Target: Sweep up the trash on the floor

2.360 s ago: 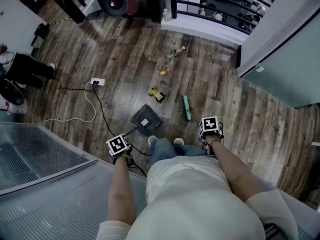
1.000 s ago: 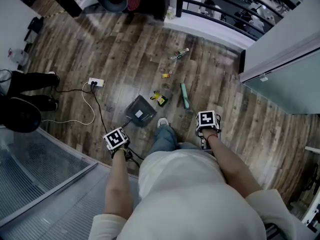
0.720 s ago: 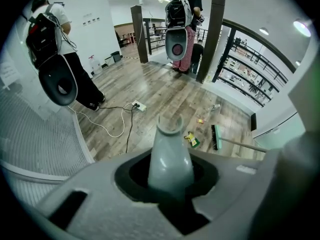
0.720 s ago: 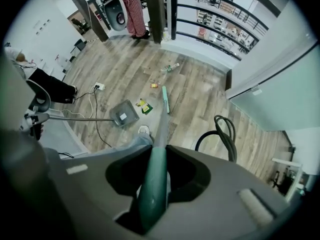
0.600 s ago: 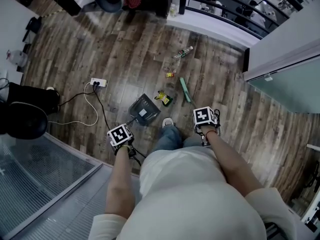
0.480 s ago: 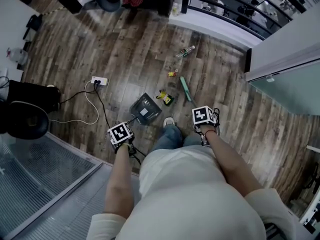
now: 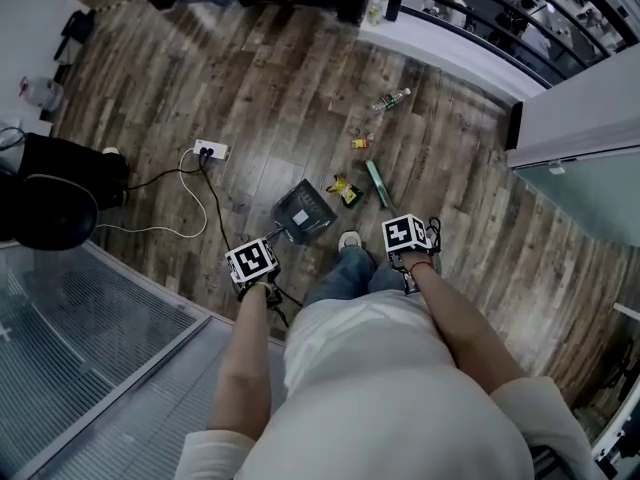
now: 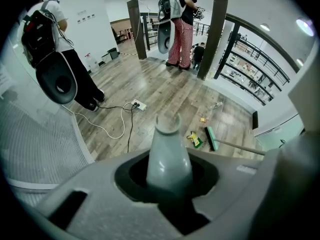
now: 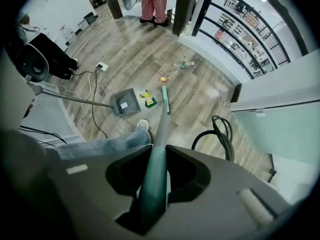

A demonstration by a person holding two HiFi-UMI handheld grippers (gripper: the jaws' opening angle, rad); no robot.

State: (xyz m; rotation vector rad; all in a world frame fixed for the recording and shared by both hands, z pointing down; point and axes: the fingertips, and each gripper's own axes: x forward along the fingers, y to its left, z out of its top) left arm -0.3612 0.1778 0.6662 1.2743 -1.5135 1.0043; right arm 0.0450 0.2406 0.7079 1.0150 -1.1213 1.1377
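My left gripper (image 7: pixel 251 261) is shut on the grey handle (image 8: pixel 167 156) of a dark dustpan (image 7: pixel 303 211), which rests on the wood floor. My right gripper (image 7: pixel 405 235) is shut on the green broom handle (image 9: pixel 155 176). The green broom head (image 7: pixel 378 183) lies on the floor just right of a yellow-green wrapper (image 7: pixel 347 190). Farther out are a small orange wrapper (image 7: pixel 359 143) and a plastic bottle (image 7: pixel 392 99). In the right gripper view the dustpan (image 9: pixel 124 102) sits left of the wrapper (image 9: pixel 147 99) and the broom head (image 9: pixel 164 99).
A white power strip (image 7: pixel 210 150) with cables trailing lies left of the dustpan. A person in black (image 7: pixel 50 183) stands at the far left, another in checked trousers (image 8: pixel 177 29) by a pillar. A glass railing (image 7: pixel 480 28) and a wall close the right. My shoe (image 7: pixel 349 240) is near the dustpan.
The person holding the grippers has stepped forward. Dustpan and broom head have moved up the floor and now lie close on either side of the yellow-green wrapper.
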